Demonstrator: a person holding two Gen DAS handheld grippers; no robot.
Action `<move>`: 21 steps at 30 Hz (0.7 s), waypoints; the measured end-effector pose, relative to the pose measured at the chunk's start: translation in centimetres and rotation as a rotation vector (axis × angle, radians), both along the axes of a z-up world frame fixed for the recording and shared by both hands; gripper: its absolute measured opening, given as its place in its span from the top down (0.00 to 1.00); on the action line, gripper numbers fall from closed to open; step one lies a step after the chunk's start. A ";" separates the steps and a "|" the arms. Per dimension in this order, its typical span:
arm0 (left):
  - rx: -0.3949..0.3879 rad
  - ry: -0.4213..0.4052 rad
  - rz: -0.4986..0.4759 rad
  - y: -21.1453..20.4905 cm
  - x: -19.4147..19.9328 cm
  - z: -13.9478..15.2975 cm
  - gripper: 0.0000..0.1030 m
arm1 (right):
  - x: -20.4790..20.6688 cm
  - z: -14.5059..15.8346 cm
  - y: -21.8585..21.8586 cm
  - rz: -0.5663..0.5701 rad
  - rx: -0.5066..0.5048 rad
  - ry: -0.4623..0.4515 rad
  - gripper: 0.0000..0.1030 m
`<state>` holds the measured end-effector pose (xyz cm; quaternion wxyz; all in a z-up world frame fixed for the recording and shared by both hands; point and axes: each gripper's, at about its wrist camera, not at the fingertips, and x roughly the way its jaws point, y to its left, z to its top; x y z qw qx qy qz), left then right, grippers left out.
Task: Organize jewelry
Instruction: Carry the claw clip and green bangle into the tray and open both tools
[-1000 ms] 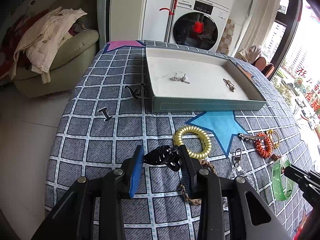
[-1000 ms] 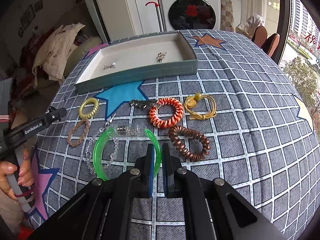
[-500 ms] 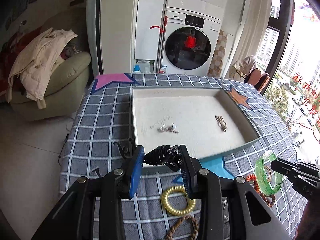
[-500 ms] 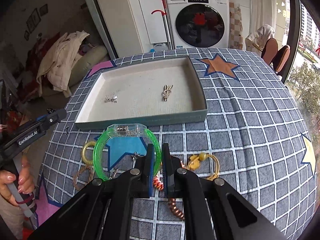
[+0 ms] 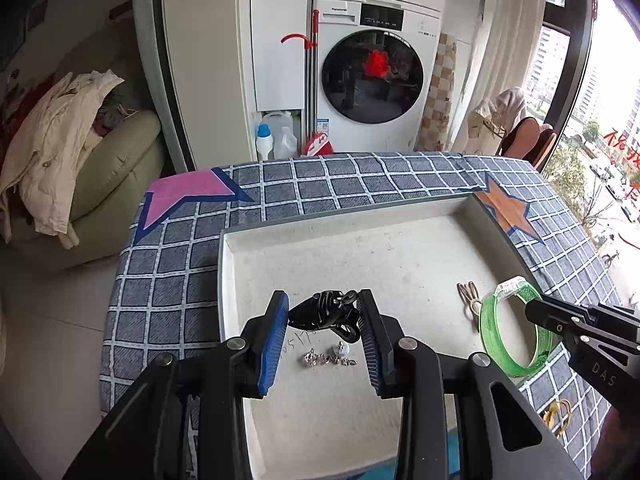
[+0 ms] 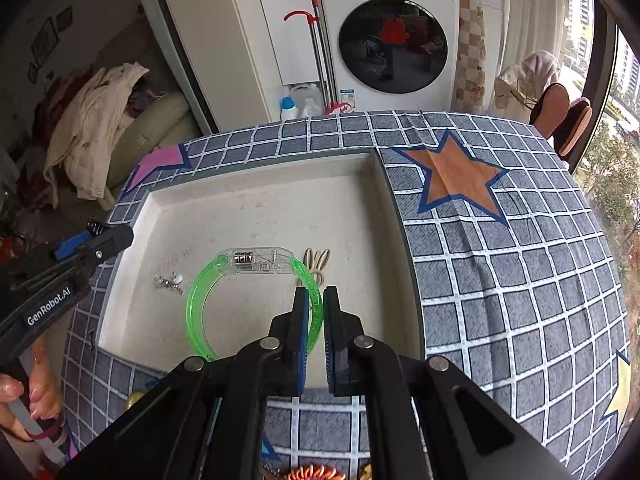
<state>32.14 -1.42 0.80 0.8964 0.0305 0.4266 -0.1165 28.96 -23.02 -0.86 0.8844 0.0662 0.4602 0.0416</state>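
My left gripper [image 5: 323,318] is shut on a black hair claw clip [image 5: 326,314] and holds it over the left part of the shallow white-lined tray [image 5: 228,280]. My right gripper [image 6: 316,308] is shut on a translucent green bracelet [image 6: 196,300] with a clear clasp, held over the tray [image 6: 380,184]; the bracelet also shows in the left wrist view [image 5: 490,332]. A small silver piece [image 5: 328,358] and a pale gold clip [image 5: 468,294] lie on the tray floor.
The tray sits on a grey checked cloth [image 6: 500,272] with coloured stars. An orange coil band [image 6: 310,472] and a yellow band [image 5: 556,410] lie on the cloth near the tray's front. A washing machine [image 5: 372,76] and a sofa [image 5: 100,184] stand beyond the table.
Both grippers rose from the cloth and moved forward over the tray, the left carrying the black claw clip, the right carrying the green bracelet.
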 end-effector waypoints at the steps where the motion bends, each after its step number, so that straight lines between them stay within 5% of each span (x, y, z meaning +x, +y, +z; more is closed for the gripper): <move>1: 0.010 0.009 0.002 -0.2 0.5 -0.6 0.47 | 0.7 -0.3 0.0 -0.003 -0.001 0.007 0.93; 11: 0.054 0.048 0.032 -0.9 2.5 -4.1 0.46 | 5.3 -2.7 1.3 -0.003 -0.054 0.028 0.93; 21: 0.099 0.060 0.033 -1.6 2.8 -5.5 0.46 | 5.3 -4.0 1.7 -0.008 -0.083 0.036 0.92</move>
